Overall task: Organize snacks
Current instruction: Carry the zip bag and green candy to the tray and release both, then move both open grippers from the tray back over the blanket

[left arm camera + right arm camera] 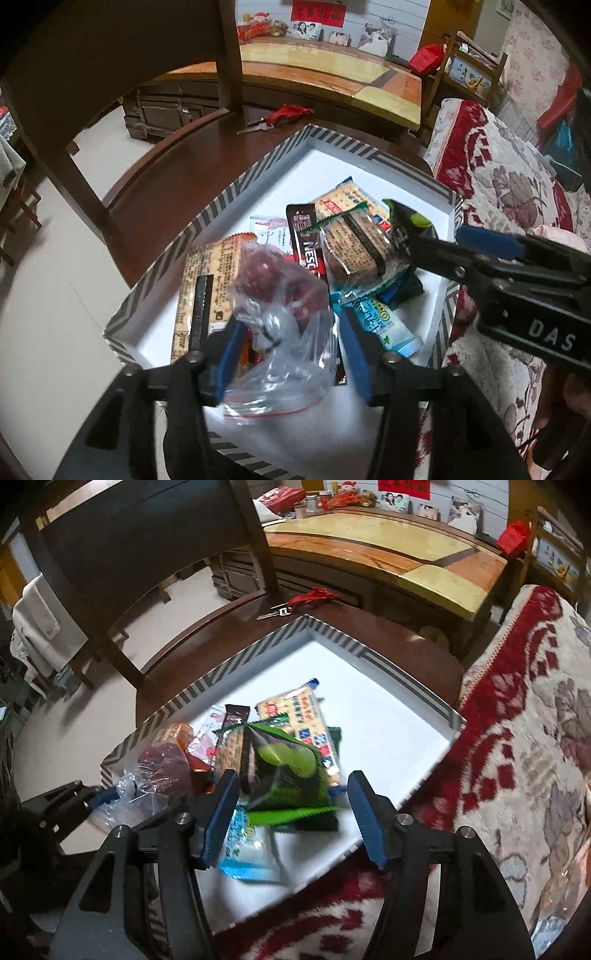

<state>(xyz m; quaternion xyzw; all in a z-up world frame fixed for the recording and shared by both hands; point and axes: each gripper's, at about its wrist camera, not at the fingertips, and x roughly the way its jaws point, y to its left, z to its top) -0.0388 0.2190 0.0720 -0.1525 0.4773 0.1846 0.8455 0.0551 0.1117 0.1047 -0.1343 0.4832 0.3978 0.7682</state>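
A striped-rim box [236, 188] at frame centre holds piled snacks: a clear bag of red dates [280, 295], cracker packs [351, 240], a green packet [288, 771]. Both the left gripper [288, 354] and the right gripper [291, 819] have their fingers spread apart.

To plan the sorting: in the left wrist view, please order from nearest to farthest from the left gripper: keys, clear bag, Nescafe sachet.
1. clear bag, between the left gripper fingers.
2. Nescafe sachet, mid-box.
3. keys, on the chair seat beyond the box.

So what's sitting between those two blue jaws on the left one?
A clear plastic bag of dark red snacks lies between them, inside the striped box, in the left wrist view.
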